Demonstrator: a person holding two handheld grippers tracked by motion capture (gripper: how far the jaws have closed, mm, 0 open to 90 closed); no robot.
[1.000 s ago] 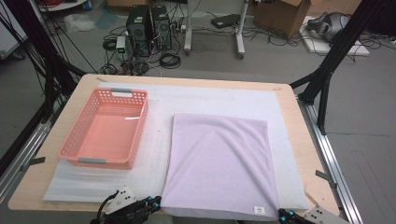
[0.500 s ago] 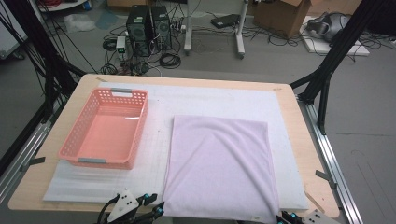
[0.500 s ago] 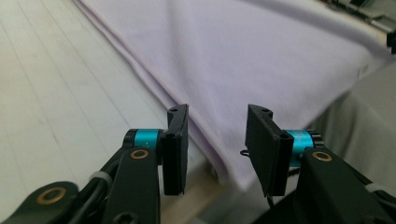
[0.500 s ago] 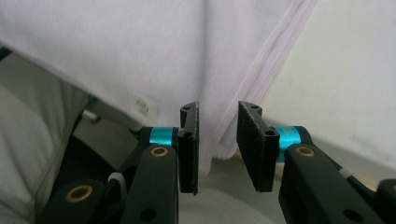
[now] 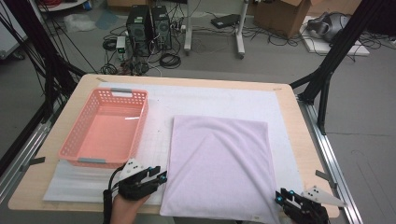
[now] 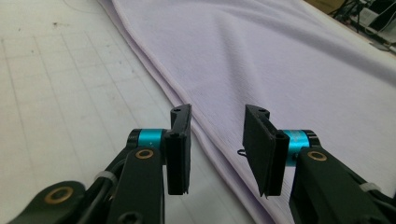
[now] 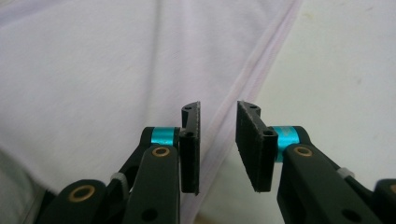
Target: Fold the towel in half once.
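At the near edge of the table [image 5: 56, 198] the lilac towel [image 5: 219, 168] lies flat; my left tongs [image 6: 217, 140] and right tongs [image 7: 218, 140], jaws just opened, stand part-open over its side hems, gripping nothing; I should lower both until each hem sits between the pads, then close together.

The towel [image 5: 217, 168] is soft matt lilac cloth with a fine woven ribbing and a stitched hem. It lies on a white matt foam sheet [image 5: 159, 140] with a faint grid, over a pale wooden table [image 5: 289, 116]. The basket [image 5: 105, 128] is salmon-pink perforated plastic, slightly glossy.
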